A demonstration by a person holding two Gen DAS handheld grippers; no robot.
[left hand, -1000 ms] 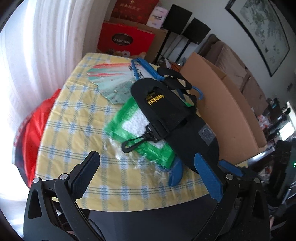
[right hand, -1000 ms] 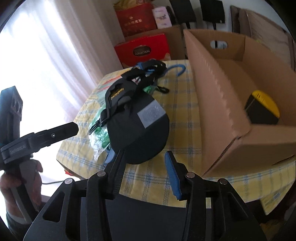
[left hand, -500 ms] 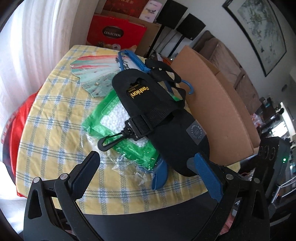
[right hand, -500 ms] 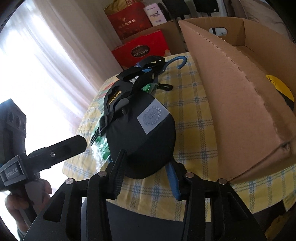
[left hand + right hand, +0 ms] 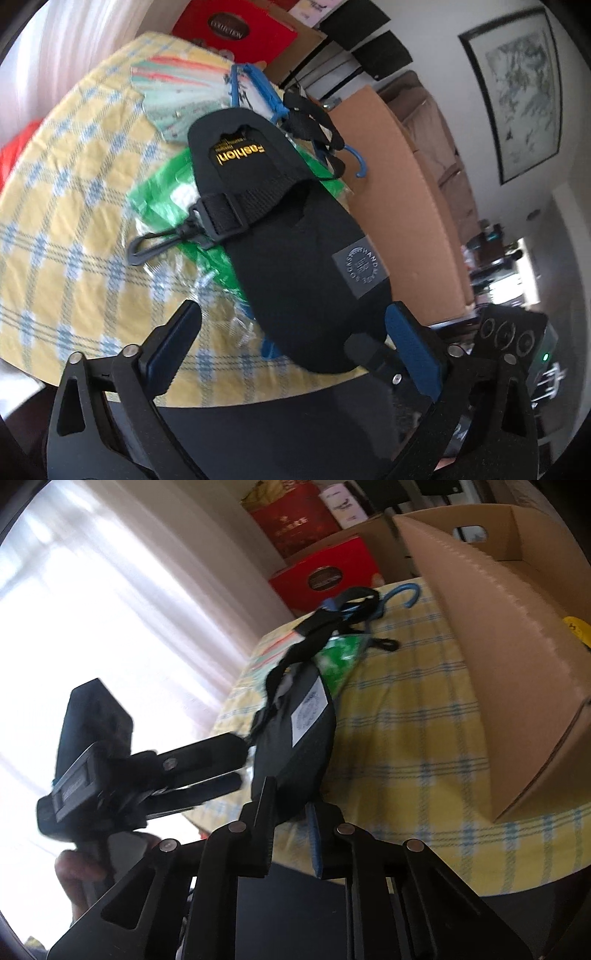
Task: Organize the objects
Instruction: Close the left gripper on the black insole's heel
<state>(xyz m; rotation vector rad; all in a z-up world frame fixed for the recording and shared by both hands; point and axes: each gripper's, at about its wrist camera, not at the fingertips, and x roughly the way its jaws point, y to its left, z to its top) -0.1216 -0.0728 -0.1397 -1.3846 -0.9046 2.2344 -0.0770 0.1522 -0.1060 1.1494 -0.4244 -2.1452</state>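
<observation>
A black pouch bag (image 5: 295, 266) with a grey round-logo patch and a strap marked "Fashion" lies on the yellow checked tablecloth (image 5: 66, 206), on top of a green plastic packet (image 5: 166, 199). My right gripper (image 5: 291, 808) is shut on the near edge of the black bag (image 5: 295, 738), which is tilted up on its side. My left gripper (image 5: 291, 332) is open, its fingers either side of the bag's near end; it also shows in the right wrist view (image 5: 221, 768), left of the bag.
An open cardboard box (image 5: 517, 672) stands at the right with a yellow and black object (image 5: 576, 627) inside. A blue hanger (image 5: 258, 92) and a striped packet (image 5: 177, 85) lie further back. Red gift boxes (image 5: 325, 576) stand behind the table.
My right gripper has closed on the bag's near edge and tipped the bag up. My left gripper has moved in closer to the bag and stays open.
</observation>
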